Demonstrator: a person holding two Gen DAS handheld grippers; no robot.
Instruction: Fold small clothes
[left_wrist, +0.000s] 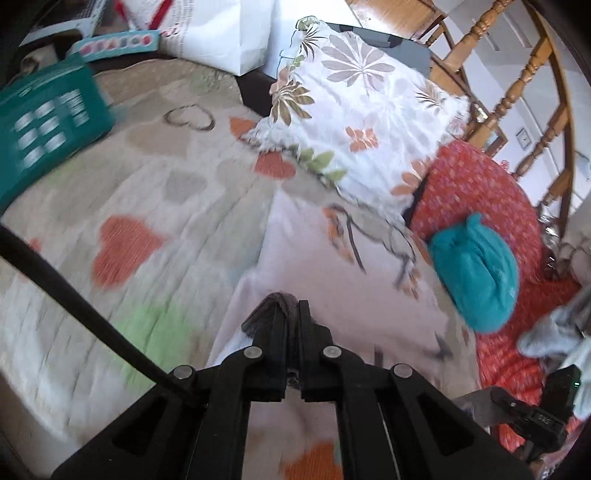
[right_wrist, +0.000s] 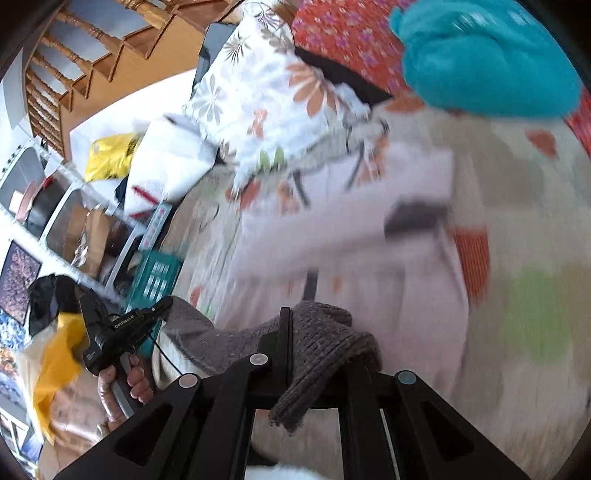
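A grey knitted garment is held in the air over the bed by both grippers. My left gripper is shut on one end of it; only a grey fold shows between its fingers. My right gripper is shut on the other end, and the knit drapes over its fingers. The left gripper also shows in the right wrist view, held by a hand. A pale pink cloth with a printed pattern lies flat on the bed below. A folded teal garment lies at the right.
The bed has a heart-print cover. A floral pillow and a red patterned cushion lie behind. A teal basket stands at the left. A wooden stair rail and white bags stand beyond.
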